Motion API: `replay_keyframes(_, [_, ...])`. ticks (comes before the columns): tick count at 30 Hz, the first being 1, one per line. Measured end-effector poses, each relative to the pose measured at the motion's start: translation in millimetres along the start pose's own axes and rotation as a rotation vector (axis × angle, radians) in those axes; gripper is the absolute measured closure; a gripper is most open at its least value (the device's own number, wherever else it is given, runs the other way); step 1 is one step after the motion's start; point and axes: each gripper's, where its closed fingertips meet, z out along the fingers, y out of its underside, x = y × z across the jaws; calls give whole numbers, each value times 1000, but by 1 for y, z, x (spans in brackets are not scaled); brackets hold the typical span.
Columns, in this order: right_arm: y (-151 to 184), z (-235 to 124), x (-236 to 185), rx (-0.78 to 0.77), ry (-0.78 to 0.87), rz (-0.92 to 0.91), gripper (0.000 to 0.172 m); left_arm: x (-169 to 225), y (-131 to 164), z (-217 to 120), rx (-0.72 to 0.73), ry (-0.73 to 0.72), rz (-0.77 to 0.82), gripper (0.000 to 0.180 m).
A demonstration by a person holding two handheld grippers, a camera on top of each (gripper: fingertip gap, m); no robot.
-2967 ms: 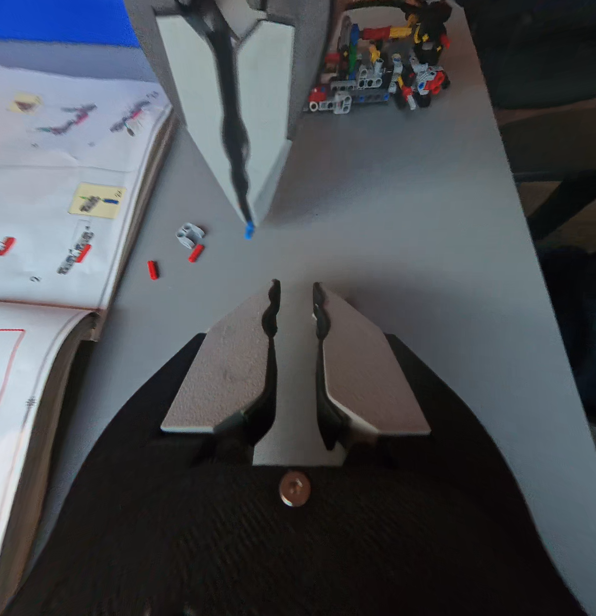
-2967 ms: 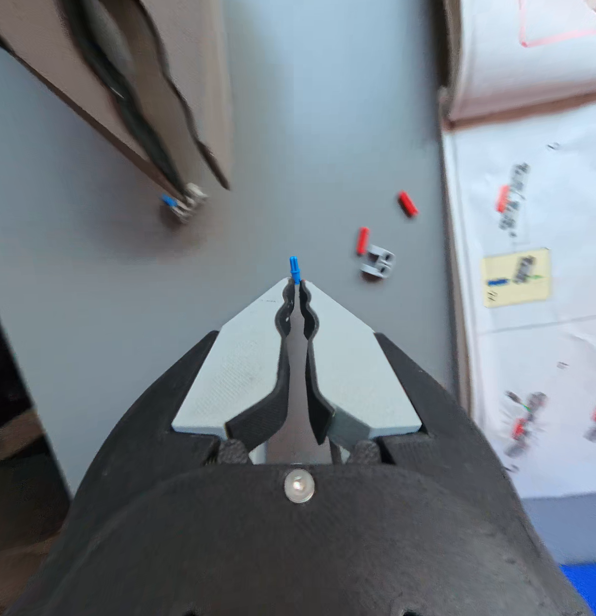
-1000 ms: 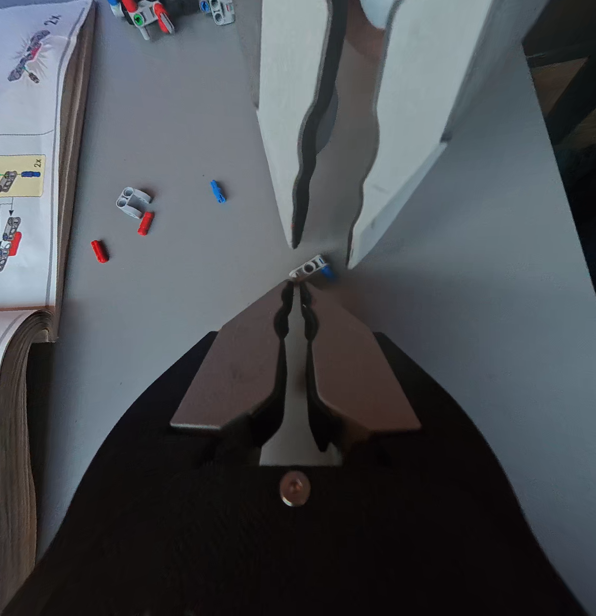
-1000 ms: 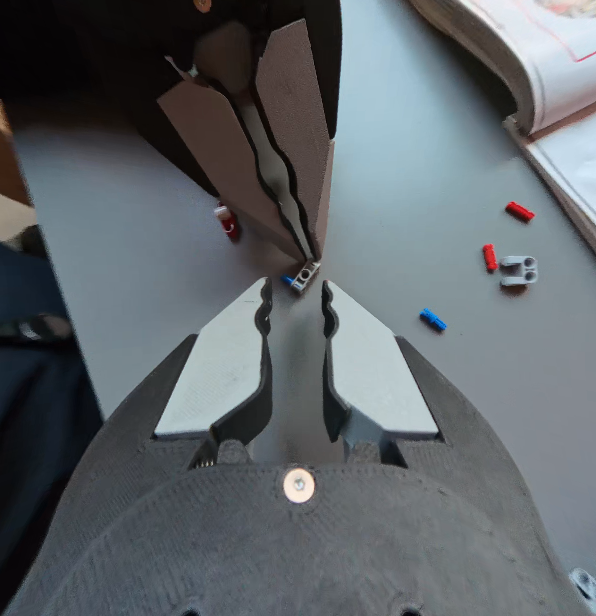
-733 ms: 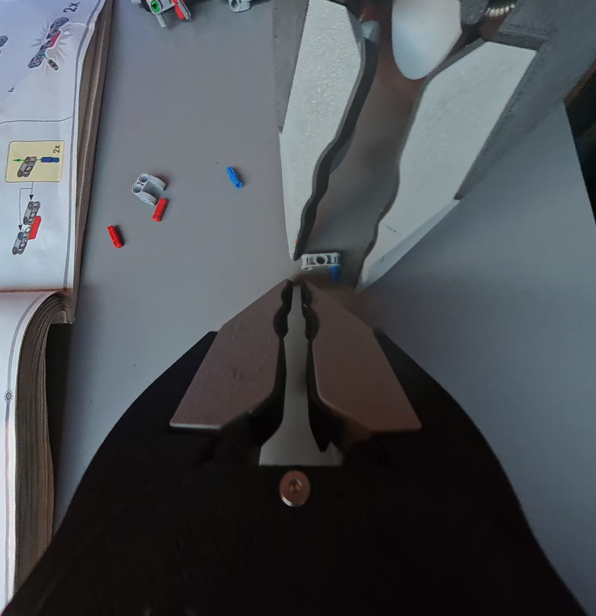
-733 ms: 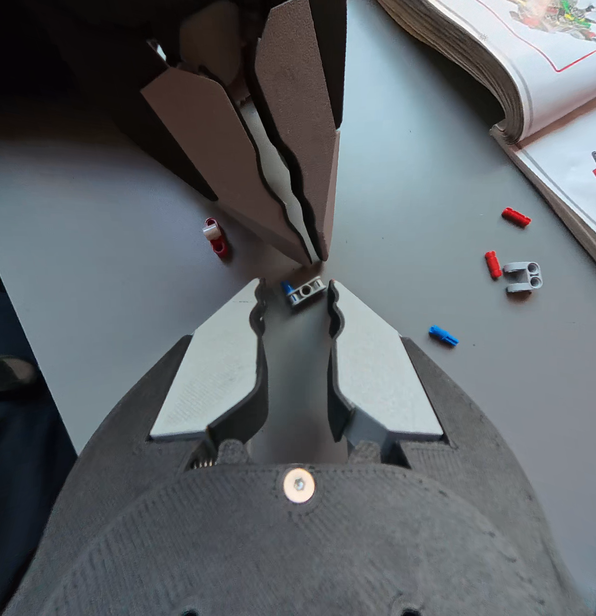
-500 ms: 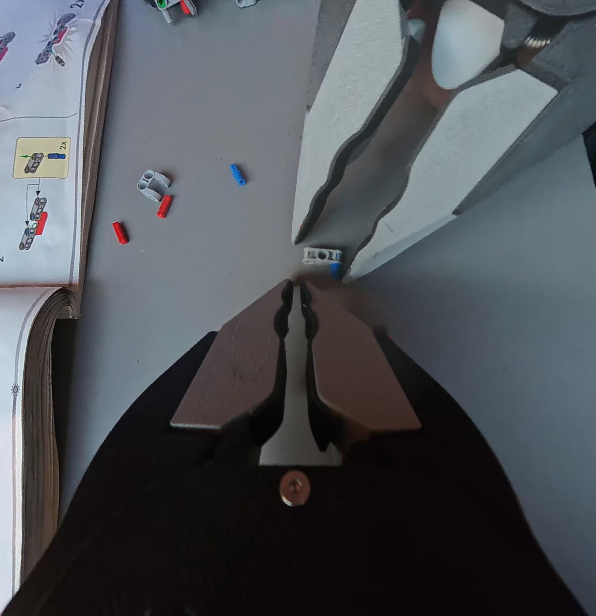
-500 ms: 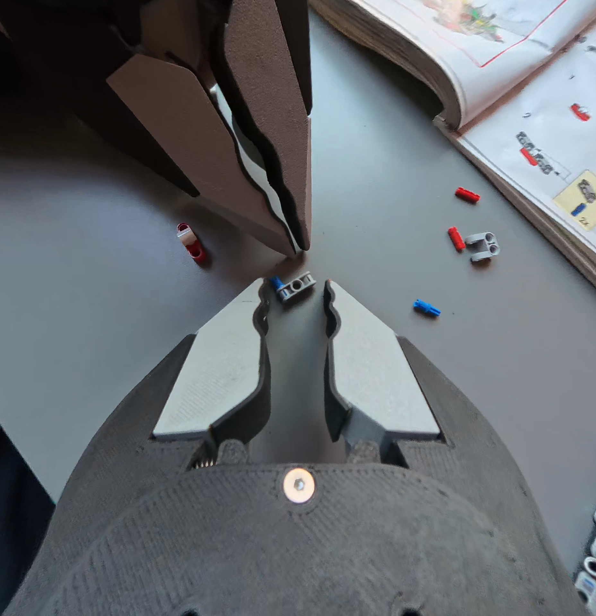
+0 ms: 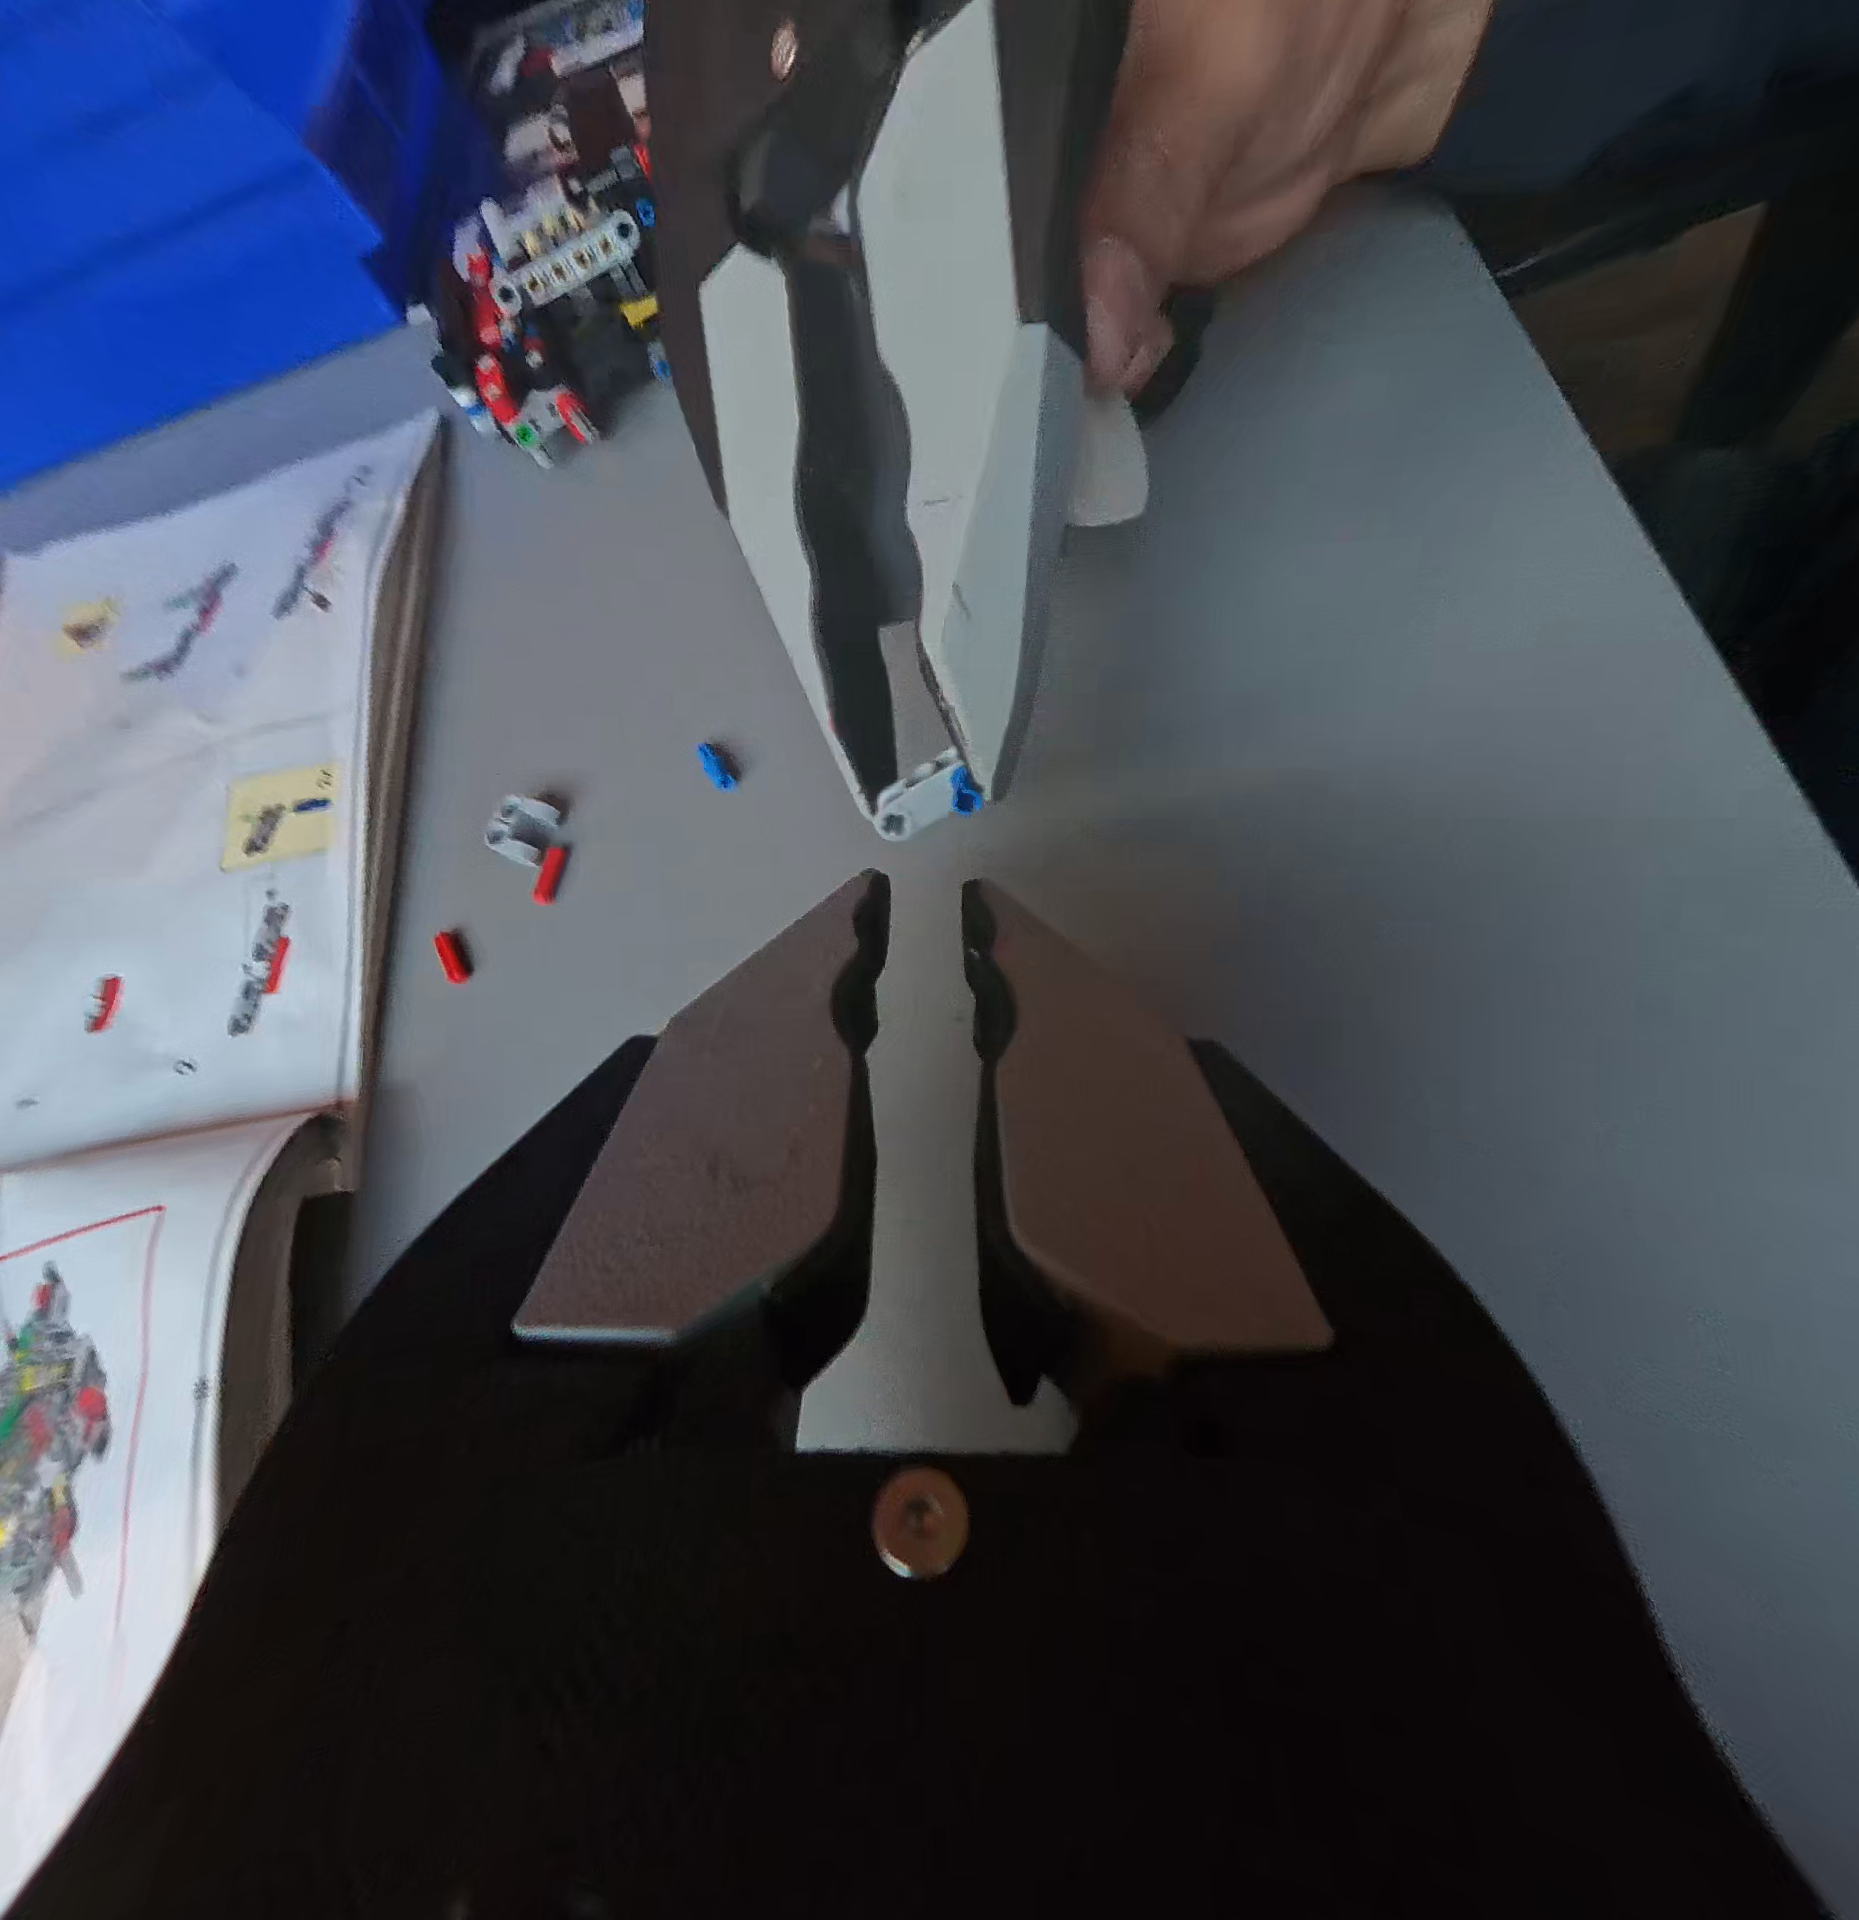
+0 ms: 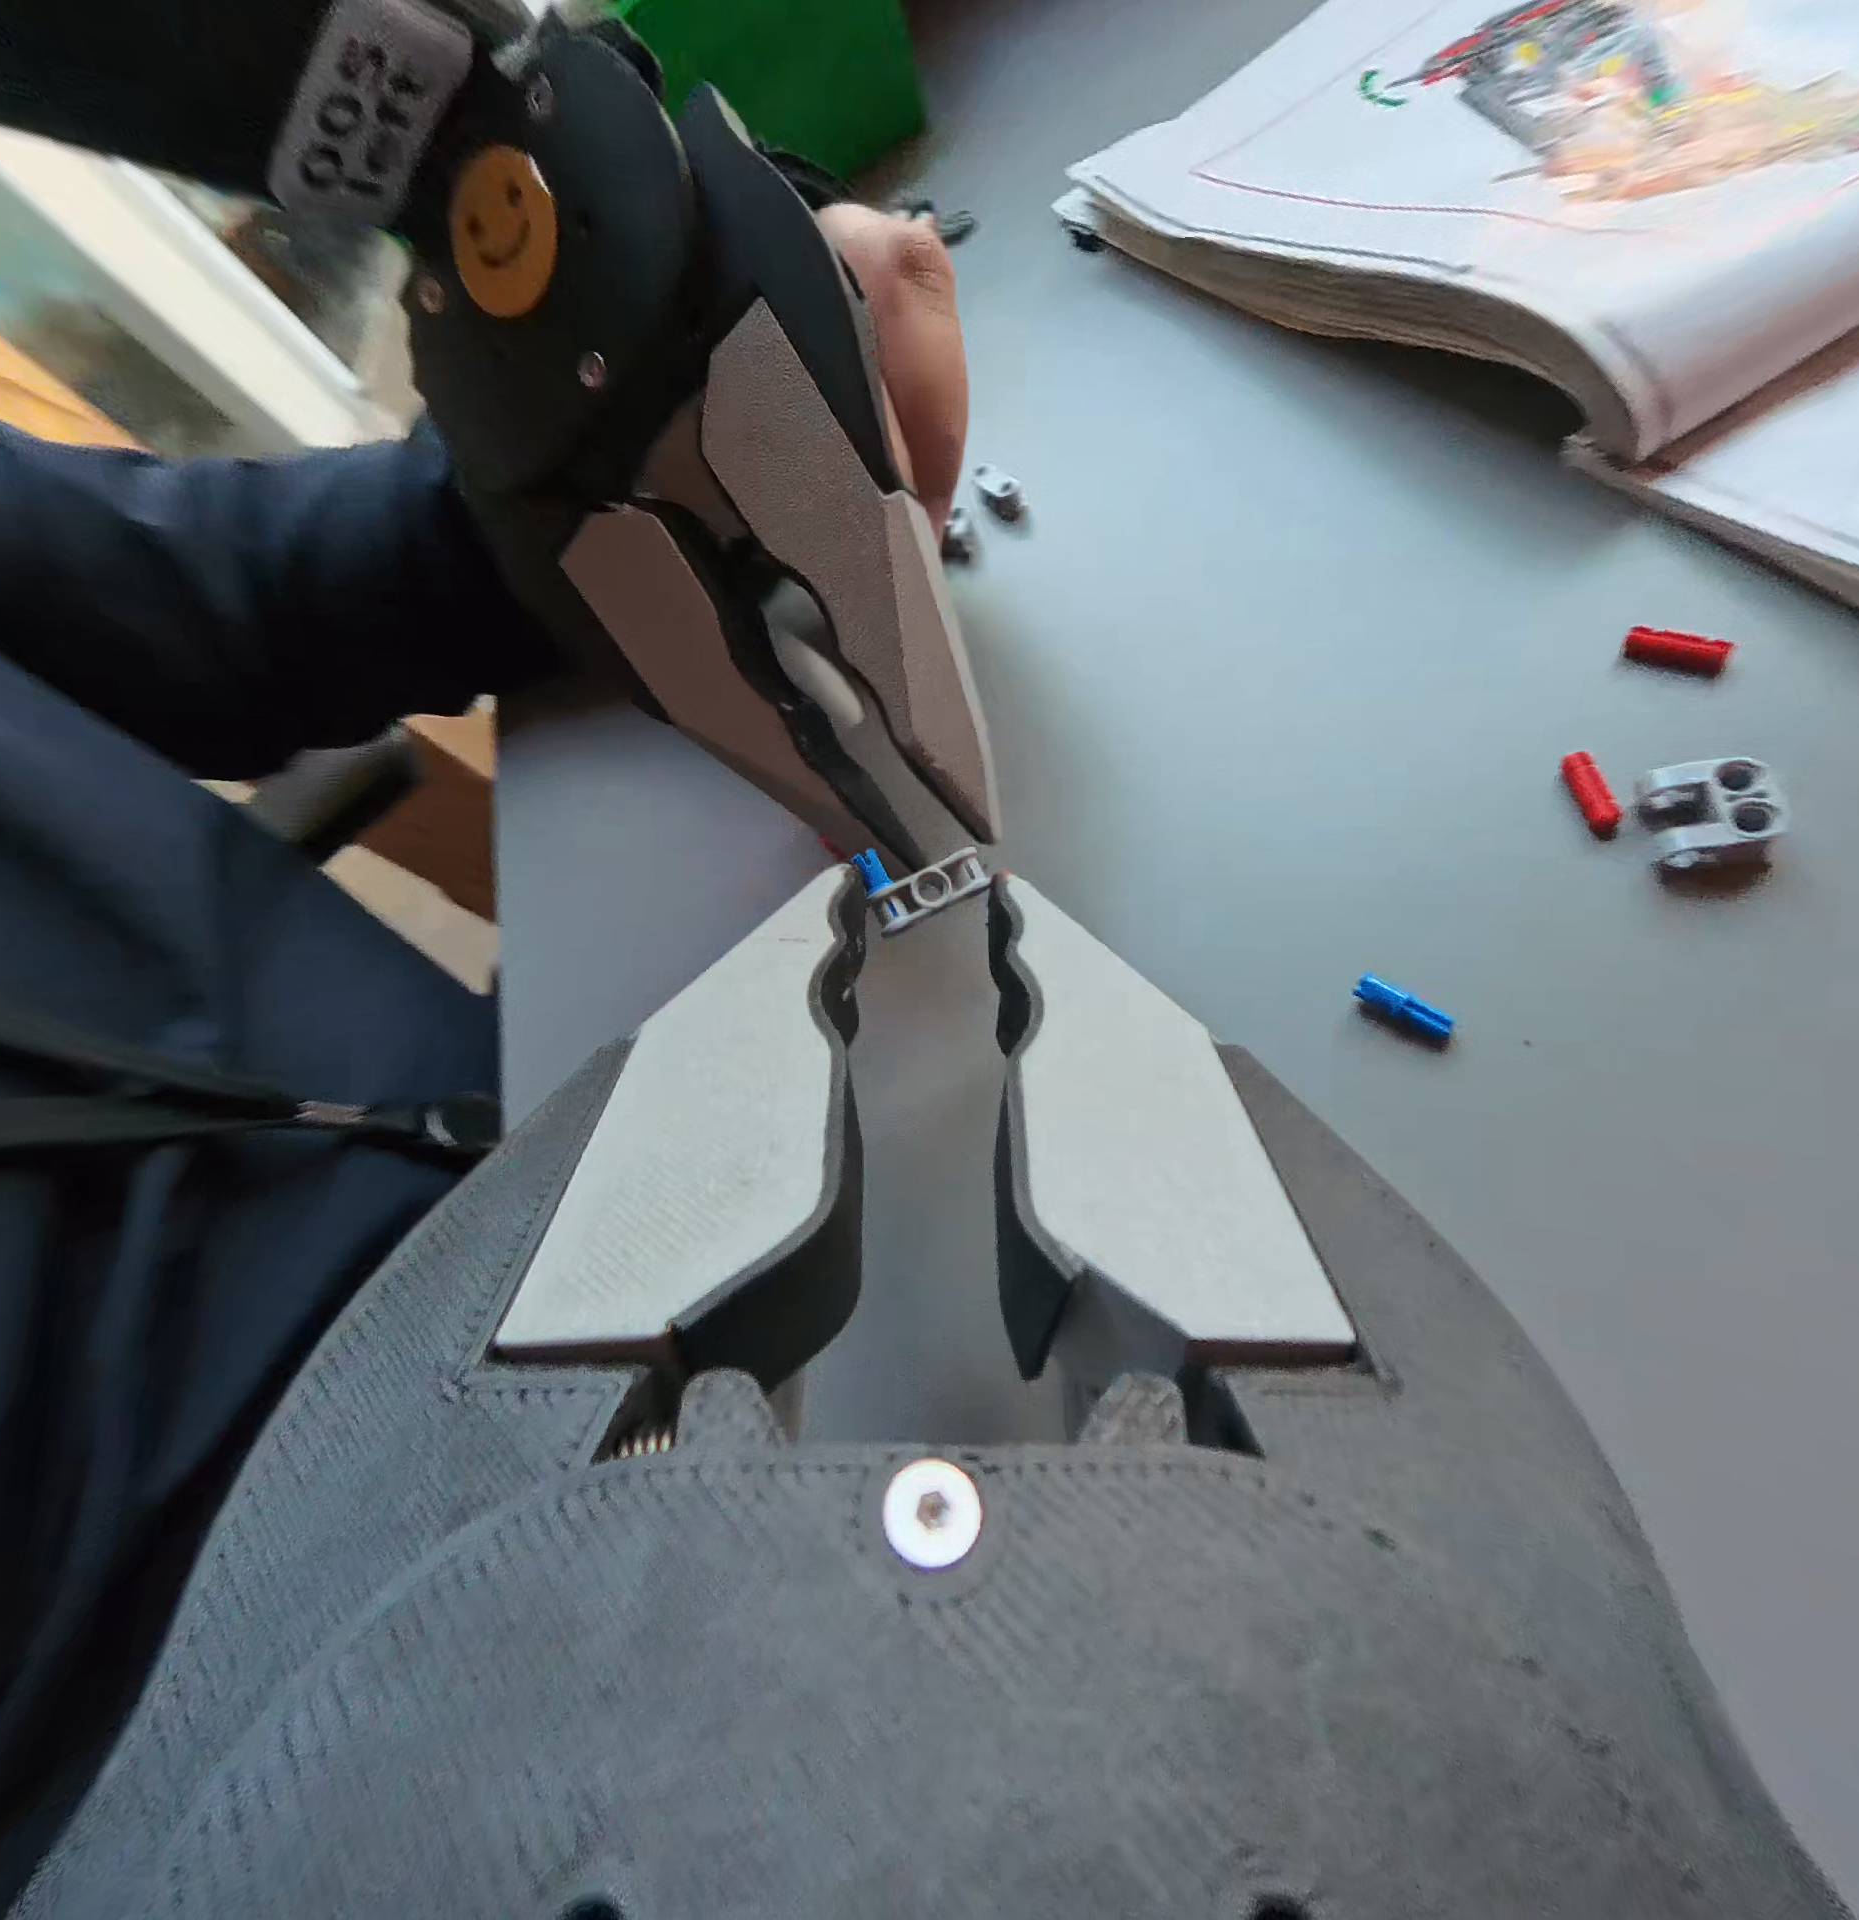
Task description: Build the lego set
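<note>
A grey table (image 9: 1320, 831) fills both views. An open instruction book (image 9: 177, 779) lies along its edge at 9 o'clock in the left wrist view, and at 1 o'clock in the right wrist view (image 10: 1527, 239). A blue bin (image 9: 156, 187) sits at 11 o'clock, with a half-built brick model (image 9: 551, 301) just beside it at 12 o'clock.

The right gripper (image 10: 920, 894), held by a hand (image 9: 1247, 135), is clenched on a small grey connector piece (image 10: 930, 888) that carries a blue pin (image 10: 869, 871) at one end; both pads press its ends, lifted clear of the table. The left gripper (image 9: 925, 899) is released, its fingers slightly parted on nothing, tips just beside that connector at 12 o'clock.

Loose on the table at 10 o'clock from the left gripper: a second grey connector (image 9: 520, 826), two red pins (image 9: 551, 871) (image 9: 452, 956) near it, and a spare blue pin (image 9: 717, 767) between them and the right gripper
</note>
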Motion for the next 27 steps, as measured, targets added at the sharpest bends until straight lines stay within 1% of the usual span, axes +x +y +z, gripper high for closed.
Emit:
replay_keyframes(2, [1,-2,-3,-14,-83,33,151,-11,-5,-1,16,-81,25,168])
replay_keyframes(5, [-1,-2,-2,-17,-124,54,151,-7,-13,-2,64,-64,41,167])
replay_keyframes(9, [-8,-2,-11,6,-242,100,151,-3,-19,-4,97,-62,73,167])
replay_keyframes(12, [-10,-1,-14,3,-306,146,151,-2,-21,-5,110,-65,96,169])
replay_keyframes(13, [-10,-2,-13,5,-319,164,151,-2,-21,-6,110,-71,108,173])
replay_keyframes(15, [-12,-2,-11,9,-332,202,152,-3,-19,-5,93,-77,104,174])
replay_keyframes(17, [-8,-2,-5,-5,-293,212,156,-5,-13,-1,46,-75,66,174])
replay_keyframes(18, [-5,-2,2,-24,-236,203,158,-8,-7,3,-1,-84,33,174])
replay_keyframes(19, [-1,-2,12,-49,-144,174,154,-11,2,7,-66,-81,-10,174])
replay_keyframes(20, [3,-4,20,-71,-57,121,152,-9,11,11,-123,-52,-56,174])
replay_keyframes(22, [4,-7,22,-92,59,-9,152,-2,22,17,-202,9,-137,174])
replay_keyframes(25, [11,1,18,-163,140,-184,152,2,20,18,-221,49,-190,175])
replay_keyframes(26, [14,4,17,-185,154,-221,154,2,21,18,-230,56,-208,175])
replay_keyframes(27, [16,7,17,-201,166,-250,159,1,21,18,-237,59,-225,175])
